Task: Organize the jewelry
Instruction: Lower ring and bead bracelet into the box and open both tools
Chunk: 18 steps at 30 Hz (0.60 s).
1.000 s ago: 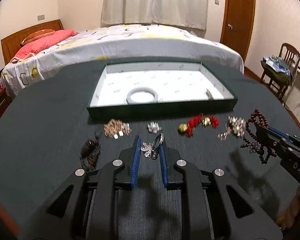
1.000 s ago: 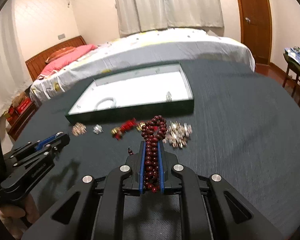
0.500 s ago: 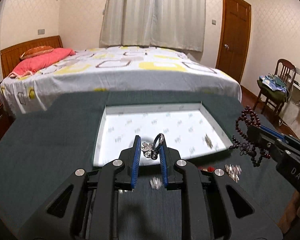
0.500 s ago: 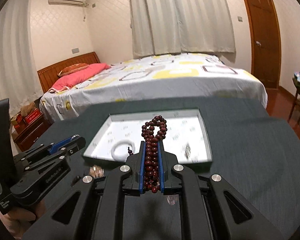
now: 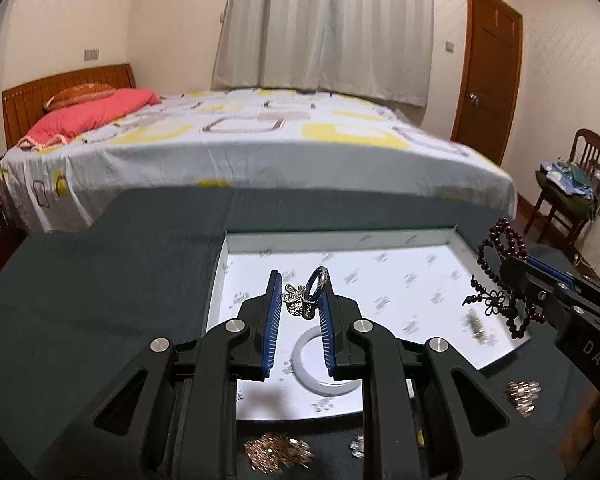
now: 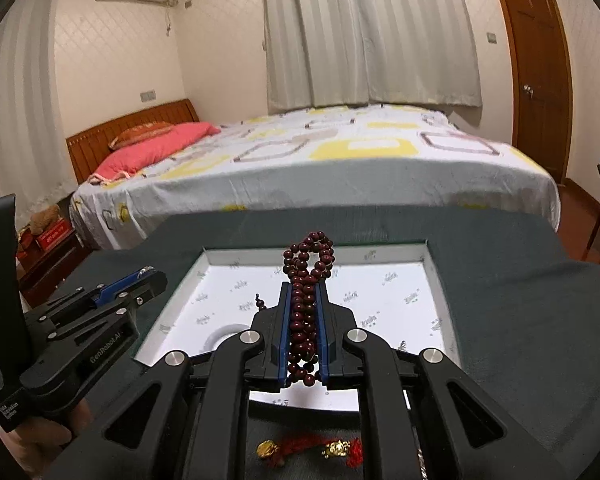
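The dark cloth-covered counter [image 5: 100,300] carries a shallow tray [image 5: 220,272] with a white lined floor, and both loads now hang over that tray. Inside it lie only a white bangle [image 5: 306,372], partly hidden behind the left gripper's fingers, and one small pale piece [image 5: 476,326] near the right wall, too blurred to name; so little has been put away. The right gripper [image 6: 303,336] is closed tight on a dark red bead bracelet [image 6: 309,264], whose loop stands above the fingertips while the rest runs down between the blue pads. The left gripper [image 5: 298,316] stands narrowly parted and pinches a silver ring with a flower-shaped charm [image 5: 306,298] at its tips. Both pieces are over the tray but not yet set down. On the counter in front of the tray wait a rose-gold cluster [image 5: 278,454], a small silver piece [image 5: 356,446], a red cord with gold beads [image 6: 312,448] and a sparkly cluster [image 5: 522,394]. By my judgement the sorting is under halfway.
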Tool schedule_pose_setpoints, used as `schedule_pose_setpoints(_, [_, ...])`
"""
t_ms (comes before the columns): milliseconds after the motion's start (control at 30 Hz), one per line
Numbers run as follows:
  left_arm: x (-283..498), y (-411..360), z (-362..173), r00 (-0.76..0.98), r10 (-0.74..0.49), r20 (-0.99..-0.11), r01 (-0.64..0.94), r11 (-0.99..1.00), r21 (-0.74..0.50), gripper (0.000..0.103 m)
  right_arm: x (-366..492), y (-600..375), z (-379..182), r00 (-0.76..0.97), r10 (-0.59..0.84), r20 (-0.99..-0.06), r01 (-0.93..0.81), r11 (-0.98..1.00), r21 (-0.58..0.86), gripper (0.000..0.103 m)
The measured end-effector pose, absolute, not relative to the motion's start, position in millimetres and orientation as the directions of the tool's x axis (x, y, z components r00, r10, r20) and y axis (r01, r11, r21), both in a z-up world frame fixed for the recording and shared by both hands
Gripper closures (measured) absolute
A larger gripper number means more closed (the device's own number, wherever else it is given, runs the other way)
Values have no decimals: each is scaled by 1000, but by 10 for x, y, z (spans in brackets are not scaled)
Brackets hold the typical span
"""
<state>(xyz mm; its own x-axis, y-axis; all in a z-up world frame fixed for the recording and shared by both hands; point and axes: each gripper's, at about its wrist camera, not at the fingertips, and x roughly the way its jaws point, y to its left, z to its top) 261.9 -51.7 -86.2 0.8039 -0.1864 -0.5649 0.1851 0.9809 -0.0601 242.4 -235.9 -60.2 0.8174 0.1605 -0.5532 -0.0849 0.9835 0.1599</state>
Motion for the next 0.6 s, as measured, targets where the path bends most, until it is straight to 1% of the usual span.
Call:
schedule_pose_setpoints(200, [2807,-406,-1231,745,-170,-645,164,984,-70,85,2599,-2323,-961,765,157,-625,-74,985,157,91])
schedule_pose_setpoints(367, [2898,-369,-1441,702,-151,-696,153,986,-60,85,2679,-2309,-1146,727,149,-670,-65,987,148,91])
schedule_pose_setpoints(600, [2961,-392,-1558,661,-148,-735,156,986,-57,85,2770,-2318,-1320,674,148,-724,-57,987,149,91])
